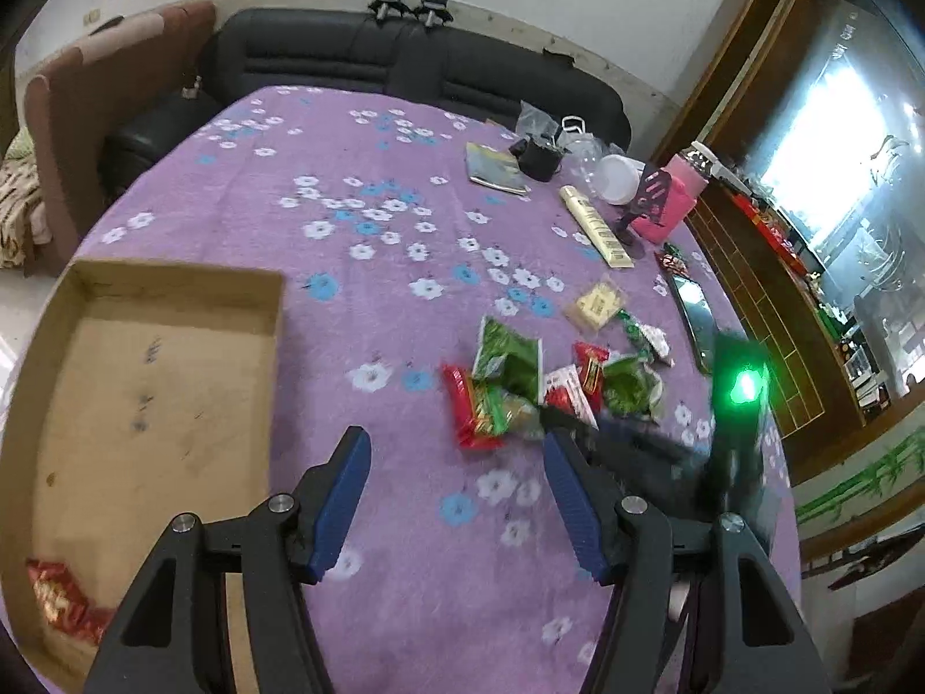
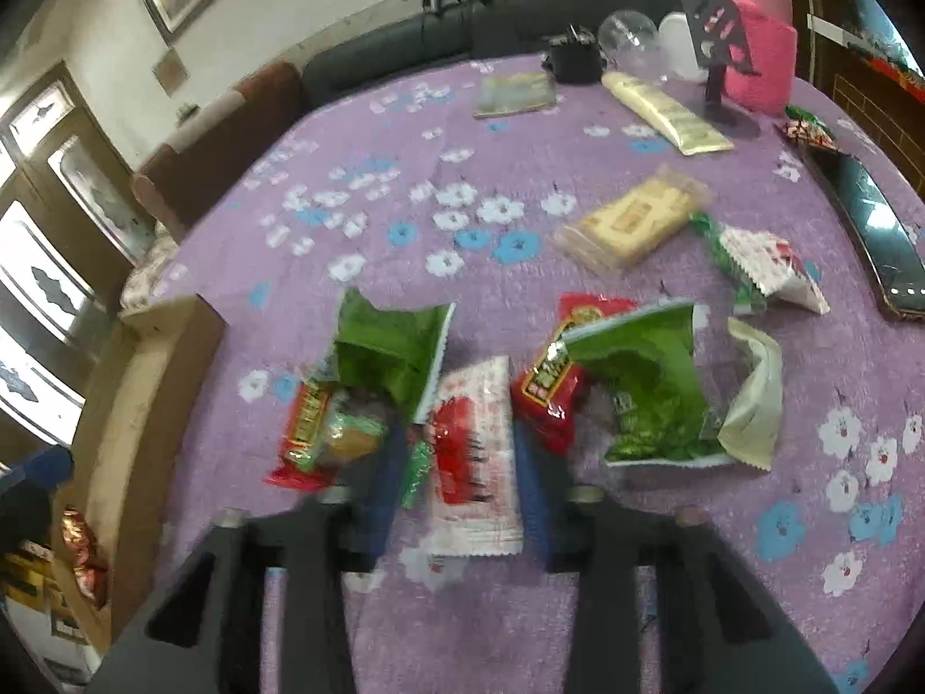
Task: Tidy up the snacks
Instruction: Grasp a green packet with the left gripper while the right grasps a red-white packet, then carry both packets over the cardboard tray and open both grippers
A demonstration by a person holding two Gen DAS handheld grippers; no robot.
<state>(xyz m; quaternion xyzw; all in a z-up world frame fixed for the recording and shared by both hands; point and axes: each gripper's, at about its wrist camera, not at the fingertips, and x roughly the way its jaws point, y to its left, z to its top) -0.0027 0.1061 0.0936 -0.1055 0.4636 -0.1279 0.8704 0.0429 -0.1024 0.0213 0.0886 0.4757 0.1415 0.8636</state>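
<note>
**Purple flowered cloth with a heap of snack packets and a cardboard tray**

Purple tablecloth with white and blue flowers [image 1: 358,185] covers the table; the shallow brown cardboard tray [image 1: 173,289] lies at about 9 o'clock in the left wrist view, and a red shiny snack packet [image 1: 58,595] rests in its near corner. The left gripper [image 1: 457,497] hangs above bare cloth with its blue-padded jaws spread wide and nothing between them; the heap of green and red snack packets [image 1: 520,381] lies at about 1 o'clock from it. The right gripper [image 2: 459,491] is low over that heap; its jaws stand apart on both sides of a white and red flat packet [image 2: 471,462], and because of blur I cannot tell if the pads touch it. A pale yellow wrapped biscuit bar [image 2: 630,222] lies at 1 o'clock, apart from the heap; a pink knitted bottle sleeve [image 2: 757,52] stands at the far edge.
</note>
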